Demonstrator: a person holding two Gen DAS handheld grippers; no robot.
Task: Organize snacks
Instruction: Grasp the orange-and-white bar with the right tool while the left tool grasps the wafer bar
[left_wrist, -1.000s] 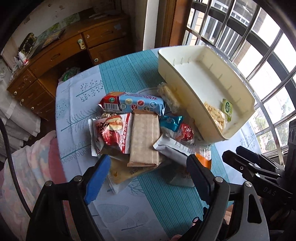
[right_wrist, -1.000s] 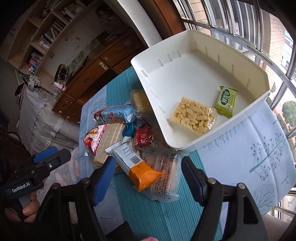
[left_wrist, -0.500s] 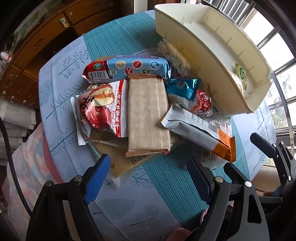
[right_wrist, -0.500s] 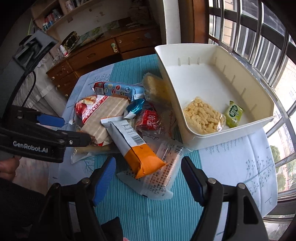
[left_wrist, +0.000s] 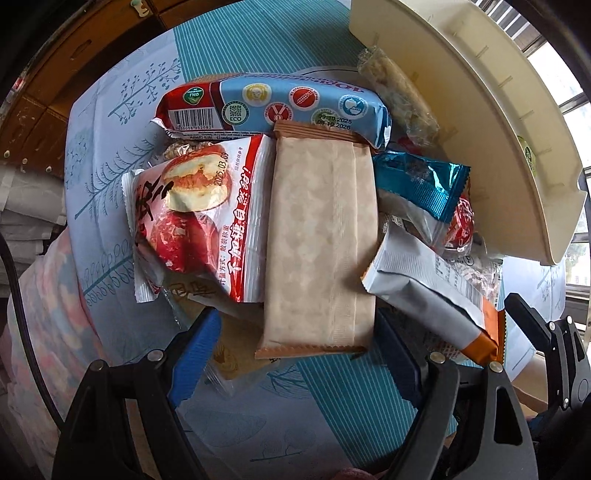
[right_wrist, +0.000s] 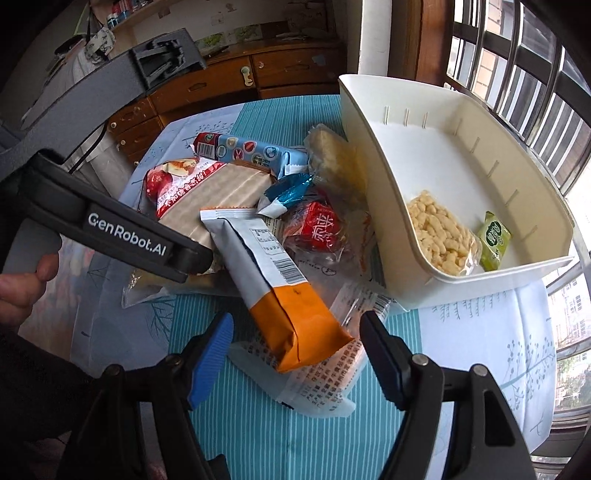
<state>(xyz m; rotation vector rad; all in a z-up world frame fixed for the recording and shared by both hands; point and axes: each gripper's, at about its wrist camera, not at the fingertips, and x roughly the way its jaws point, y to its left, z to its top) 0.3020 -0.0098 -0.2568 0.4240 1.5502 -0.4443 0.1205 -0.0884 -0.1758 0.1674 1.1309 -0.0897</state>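
A pile of snack packets lies on the table beside a cream bin. My left gripper is open, low over the pile, its fingers on either side of the near end of a tan wafer packet. Beside it lie a red-and-white bun packet and a blue biscuit packet. My right gripper is open, just short of the grey-and-orange packet. The bin holds a puffed-snack bag and a small green packet.
The bin sits at the table's right, near a barred window. A wooden dresser stands behind the table. The left gripper's body crosses the right wrist view's left side. Striped teal cloth covers the near table.
My left gripper has dropped and moved forward onto the pile, now straddling the tan packet's near end. My right gripper has edged closer to the orange-ended packet.
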